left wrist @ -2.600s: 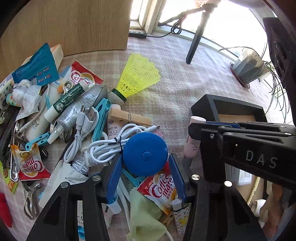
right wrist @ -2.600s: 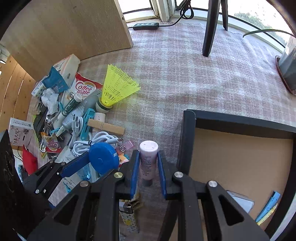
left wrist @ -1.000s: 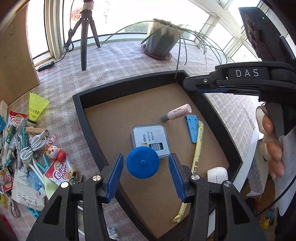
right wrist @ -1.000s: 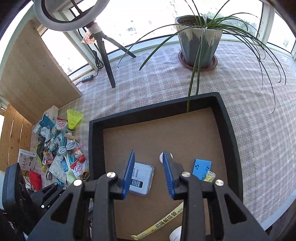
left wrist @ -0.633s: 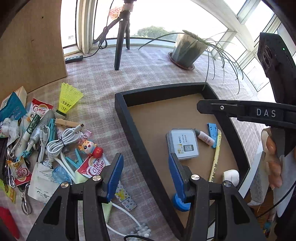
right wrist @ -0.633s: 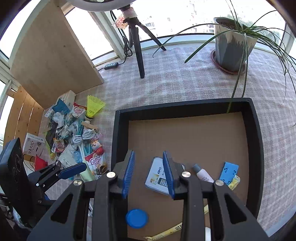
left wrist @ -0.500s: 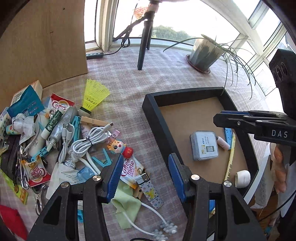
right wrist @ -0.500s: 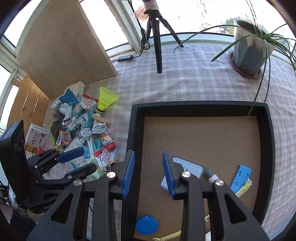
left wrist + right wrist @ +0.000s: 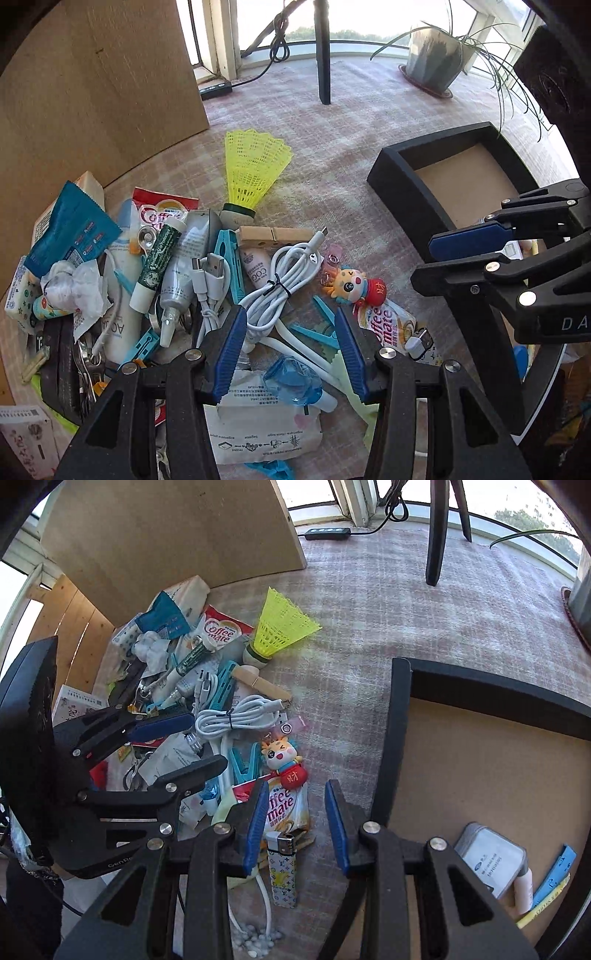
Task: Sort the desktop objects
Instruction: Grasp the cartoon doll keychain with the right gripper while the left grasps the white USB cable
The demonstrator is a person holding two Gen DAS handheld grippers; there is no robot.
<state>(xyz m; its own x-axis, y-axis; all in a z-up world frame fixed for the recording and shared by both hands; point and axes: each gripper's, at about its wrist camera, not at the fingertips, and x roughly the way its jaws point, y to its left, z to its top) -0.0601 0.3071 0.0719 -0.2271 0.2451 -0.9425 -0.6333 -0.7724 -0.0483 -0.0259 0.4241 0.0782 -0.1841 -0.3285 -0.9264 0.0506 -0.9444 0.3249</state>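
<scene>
A heap of small desk items lies on the checked cloth: a coiled white cable [image 9: 284, 280], a yellow shuttlecock [image 9: 255, 170], a cartoon mascot toy [image 9: 284, 760], a Coffee mate sachet [image 9: 284, 808] and a patterned lighter [image 9: 282, 867]. My left gripper [image 9: 290, 325] hangs open and empty over the cable and some blue clips. My right gripper [image 9: 295, 812] is open and empty too, above the sachet and lighter, just left of the black tray [image 9: 397, 738]. In the tray lie a grey tin [image 9: 491, 856], a pink tube [image 9: 522, 890] and a blue card [image 9: 554, 871].
A wooden board [image 9: 92, 92] stands behind the heap. A tripod leg [image 9: 322, 55], a power strip [image 9: 216, 88] and a potted plant [image 9: 436, 59] are at the back by the window. Tubes, packets and a wooden clothespin [image 9: 275, 234] crowd the left side.
Both grippers let their loads go into the tray, the blue round tape measure and the pink tube. They then swung left and down over the heap, jaws empty.
</scene>
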